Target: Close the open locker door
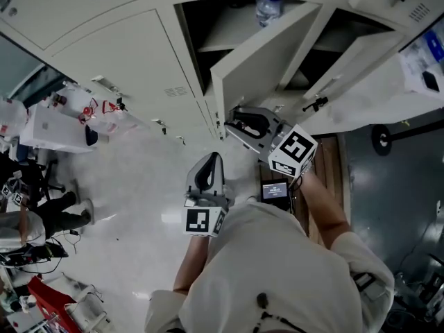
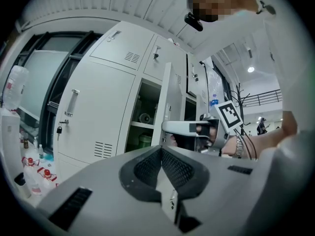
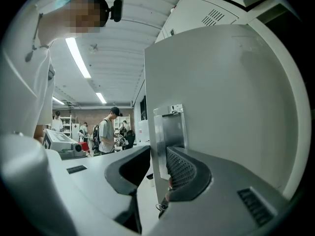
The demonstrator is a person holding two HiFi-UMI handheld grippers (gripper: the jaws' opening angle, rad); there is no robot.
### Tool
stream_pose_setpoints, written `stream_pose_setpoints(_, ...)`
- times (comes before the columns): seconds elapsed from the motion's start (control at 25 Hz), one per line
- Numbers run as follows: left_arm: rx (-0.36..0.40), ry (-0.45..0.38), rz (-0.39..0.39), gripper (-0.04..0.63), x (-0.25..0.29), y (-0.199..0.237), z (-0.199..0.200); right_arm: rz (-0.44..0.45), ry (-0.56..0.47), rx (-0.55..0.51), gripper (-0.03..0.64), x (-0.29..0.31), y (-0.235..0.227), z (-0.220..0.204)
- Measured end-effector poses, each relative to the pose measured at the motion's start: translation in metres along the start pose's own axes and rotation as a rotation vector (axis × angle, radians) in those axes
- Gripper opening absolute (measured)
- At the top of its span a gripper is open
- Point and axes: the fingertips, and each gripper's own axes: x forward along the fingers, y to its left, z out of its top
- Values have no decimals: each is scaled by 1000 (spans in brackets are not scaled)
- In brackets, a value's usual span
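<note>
The open locker door (image 1: 270,54) swings out from the white locker bank toward me. My right gripper (image 1: 232,125) is at its free edge, near the latch. In the right gripper view the door (image 3: 221,97) fills the right side, and its edge with the metal latch plate (image 3: 170,132) sits between the jaws of my right gripper (image 3: 158,154), whose pads press on both faces. My left gripper (image 1: 208,168) hangs lower, close to my body and apart from the door. Its pads (image 2: 161,154) meet with nothing between them. The left gripper view shows the door (image 2: 165,107) edge-on and the right gripper (image 2: 197,129) on it.
A water bottle (image 1: 267,9) stands on the shelf inside the open locker. Closed lockers (image 1: 118,54) run to the left. A second door (image 1: 354,68) stands open to the right. Bags and bottles (image 1: 69,116) crowd the floor at left. People (image 3: 106,134) stand far behind.
</note>
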Motion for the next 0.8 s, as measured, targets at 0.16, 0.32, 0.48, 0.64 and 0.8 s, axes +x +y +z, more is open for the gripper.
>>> stream_pose_setpoints(0.16, -14, -4, -10, 8, 7, 15, 3, -20, 20, -16, 112, 11, -6, 0)
stream_pose_setpoints(0.32, -12, -11, -31, 8, 19, 31, 8, -122, 5, -19, 106, 20, -29, 5)
stream_pose_setpoints(0.48, -11, -9, -65, 8, 30, 44, 10, -160, 2, -4, 80, 30, -45, 10)
stream_pose_setpoints(0.64, -12, -6, -96, 8, 41, 54, 13, -188, 31, -28, 80, 47, -52, 7)
stream_pose_setpoints(0.8, -10, -2, -126, 8, 49, 65, 17, -238, 38, -32, 80, 58, -64, 8)
